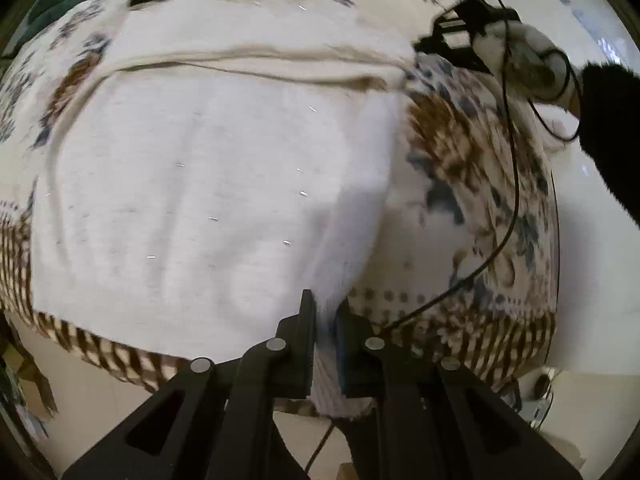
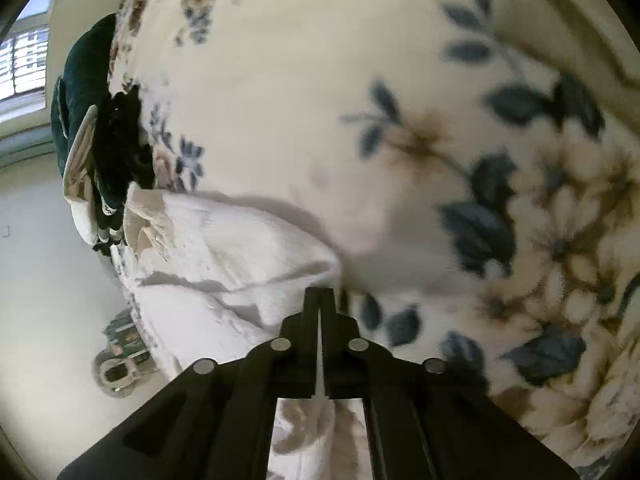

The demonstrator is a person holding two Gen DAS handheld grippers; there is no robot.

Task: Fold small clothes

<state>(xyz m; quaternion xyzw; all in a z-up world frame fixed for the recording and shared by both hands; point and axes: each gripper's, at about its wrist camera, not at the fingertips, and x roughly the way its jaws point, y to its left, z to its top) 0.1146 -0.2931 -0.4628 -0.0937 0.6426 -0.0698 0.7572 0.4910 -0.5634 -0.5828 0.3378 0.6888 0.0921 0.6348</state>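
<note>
A small white garment (image 1: 208, 184) lies spread on a flowered blanket (image 1: 472, 184). My left gripper (image 1: 326, 312) is shut on the garment's near right corner, with white cloth pinched between the fingers. My right gripper (image 1: 460, 36) shows at the garment's far right corner in the left wrist view. In the right wrist view my right gripper (image 2: 320, 296) is shut on a fold of the white garment (image 2: 224, 248), which bunches to the left over the blanket (image 2: 400, 120).
A black cable (image 1: 512, 200) trails across the blanket's right side. Dark green and black clothes (image 2: 108, 128) lie at the blanket's far end. The pale floor (image 2: 44, 264) lies beyond the blanket's edge, with a small metal object (image 2: 120, 364) on it.
</note>
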